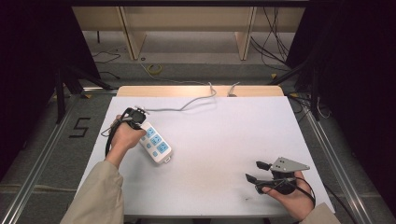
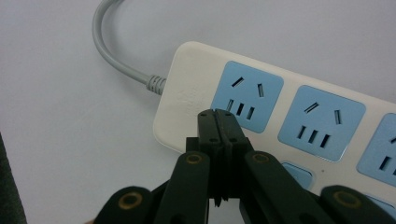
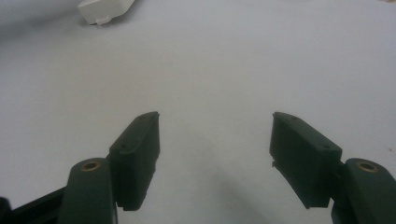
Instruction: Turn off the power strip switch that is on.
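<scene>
White sheeting is covering the bench (image 1: pixel 219 154), with a wooden strip showing along its far edge and grey flooring surrounding it.

Nearest the person, at roughly 5 o'clock on the bench, the right gripper (image 1: pixel 256 171) is resting low over bare surface. Its jaws are standing wide apart with nothing between them, as the right gripper view (image 3: pixel 215 130) is confirming.

Farther out, at roughly 9 o'clock, the left gripper (image 1: pixel 140 114) is sitting over the cable end of the power strip (image 1: pixel 156 143). Its jaws are pressed fully together with nothing held; in the left gripper view the joined tips (image 2: pixel 218 122) are pointing down at the strip's (image 2: pixel 280 112) white casing beside the first blue socket, though contact cannot be confirmed.

The strip is lying flat, its long axis running from 10 o'clock to 4 o'clock, with its grey cord (image 1: pixel 187 103) leaving the far end toward 12 o'clock. The strip is lying directly under the left gripper and well apart from the right one, toward its 10 o'clock; the left hand is therefore judged the nearer for any push or press on the strip.
</scene>
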Available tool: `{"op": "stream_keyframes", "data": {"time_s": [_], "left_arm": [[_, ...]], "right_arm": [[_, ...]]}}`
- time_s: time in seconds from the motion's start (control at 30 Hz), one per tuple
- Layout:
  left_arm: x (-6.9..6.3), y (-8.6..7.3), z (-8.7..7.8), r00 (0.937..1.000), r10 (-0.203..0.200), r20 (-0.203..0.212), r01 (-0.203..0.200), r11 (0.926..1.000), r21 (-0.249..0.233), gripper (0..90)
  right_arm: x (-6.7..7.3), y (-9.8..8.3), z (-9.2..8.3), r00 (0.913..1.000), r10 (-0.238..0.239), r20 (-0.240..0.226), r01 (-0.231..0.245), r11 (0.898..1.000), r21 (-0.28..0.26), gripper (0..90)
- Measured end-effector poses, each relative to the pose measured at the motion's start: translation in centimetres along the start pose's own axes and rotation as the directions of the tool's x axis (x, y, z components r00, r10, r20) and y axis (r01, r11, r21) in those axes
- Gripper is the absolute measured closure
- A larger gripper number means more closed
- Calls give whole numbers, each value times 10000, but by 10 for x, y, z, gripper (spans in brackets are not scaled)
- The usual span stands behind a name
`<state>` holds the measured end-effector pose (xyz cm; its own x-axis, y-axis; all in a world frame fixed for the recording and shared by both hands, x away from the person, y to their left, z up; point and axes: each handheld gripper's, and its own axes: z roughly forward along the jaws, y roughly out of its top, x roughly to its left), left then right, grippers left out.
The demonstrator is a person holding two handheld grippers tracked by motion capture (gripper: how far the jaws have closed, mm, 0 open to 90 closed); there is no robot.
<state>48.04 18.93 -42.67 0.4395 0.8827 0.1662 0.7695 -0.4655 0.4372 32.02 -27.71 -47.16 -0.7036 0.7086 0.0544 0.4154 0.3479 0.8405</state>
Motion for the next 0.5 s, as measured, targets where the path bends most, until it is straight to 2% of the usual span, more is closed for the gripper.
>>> {"op": "stream_keyframes", "data": {"time_s": [0.5], "left_arm": [[-2,1,4,9999,114,76,-116,9998,191,897]], "right_arm": [[0,0,0,10000,2,-29,-2,10000,8,343]]}}
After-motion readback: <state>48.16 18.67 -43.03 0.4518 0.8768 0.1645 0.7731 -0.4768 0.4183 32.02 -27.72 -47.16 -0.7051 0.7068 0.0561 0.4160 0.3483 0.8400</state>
